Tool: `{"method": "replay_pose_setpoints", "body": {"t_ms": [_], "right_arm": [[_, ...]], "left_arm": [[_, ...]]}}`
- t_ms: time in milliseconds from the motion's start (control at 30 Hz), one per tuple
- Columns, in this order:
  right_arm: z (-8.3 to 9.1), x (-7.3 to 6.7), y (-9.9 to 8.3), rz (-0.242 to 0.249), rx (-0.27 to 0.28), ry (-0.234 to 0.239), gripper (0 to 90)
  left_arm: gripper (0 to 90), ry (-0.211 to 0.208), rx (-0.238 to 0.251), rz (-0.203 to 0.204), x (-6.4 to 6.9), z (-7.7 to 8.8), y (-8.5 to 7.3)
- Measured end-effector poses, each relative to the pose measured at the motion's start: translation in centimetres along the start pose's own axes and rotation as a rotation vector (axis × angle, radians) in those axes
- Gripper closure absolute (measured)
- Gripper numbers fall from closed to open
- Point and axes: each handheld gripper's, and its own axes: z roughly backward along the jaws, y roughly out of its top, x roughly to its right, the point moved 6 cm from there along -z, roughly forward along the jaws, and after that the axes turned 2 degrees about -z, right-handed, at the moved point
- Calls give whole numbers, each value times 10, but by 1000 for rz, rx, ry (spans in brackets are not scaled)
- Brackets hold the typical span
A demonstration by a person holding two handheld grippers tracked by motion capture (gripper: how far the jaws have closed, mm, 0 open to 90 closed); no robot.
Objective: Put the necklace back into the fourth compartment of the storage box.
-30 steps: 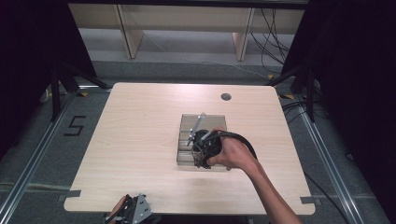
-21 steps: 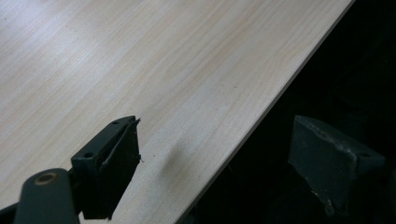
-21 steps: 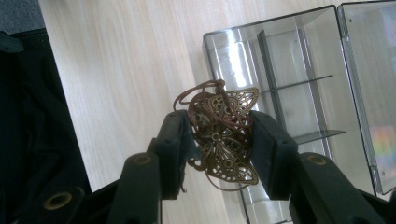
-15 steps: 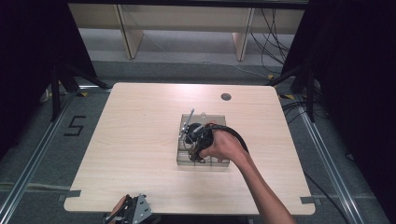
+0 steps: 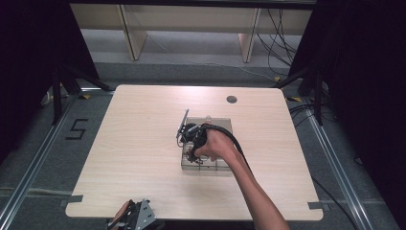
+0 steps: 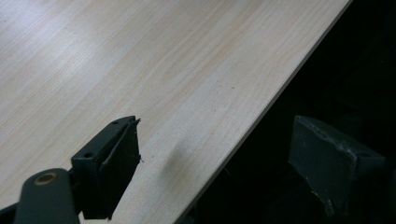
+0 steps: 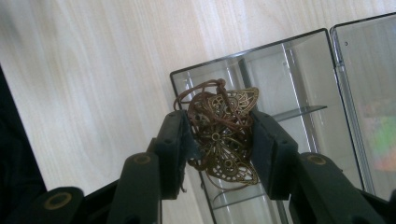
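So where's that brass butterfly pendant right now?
In the right gripper view, the butterfly pendant is pinched in the right gripper, over the clear box at mid-table.

A pale wooden table (image 5: 143,143) with rounded corners stands in the middle of a grey floor (image 5: 143,62). A round grommet hole (image 5: 231,99) sits near its far right edge. Beyond the far side stands a light wooden shelf unit (image 5: 191,19), with loose black cables (image 5: 277,43) trailing down at its right. Metal rails (image 5: 28,177) run along the floor on both sides. A black "5" (image 5: 76,129) is marked on the floor at left. Dark drapes (image 5: 364,72) close both sides; light falls evenly from above.
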Motion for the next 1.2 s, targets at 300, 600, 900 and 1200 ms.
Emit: {"method": "replay_pose_setpoints", "body": {"t_ms": [300, 600, 900, 1200], "right_arm": [[-15, 9, 7, -2, 2, 2, 591], [-32, 10, 12, -14, -3, 23, 591], [-41, 9, 14, -23, -21, 26, 591], [-52, 11, 14, -41, -30, 49, 591]], "left_arm": [[158, 0, 0, 2, 0, 0, 0], [158, 5, -8, -9, -1, 1, 0], [157, 8, -6, -8, -1, 1, 0], [158, 4, 2, -3, 0, 1, 0]]}}
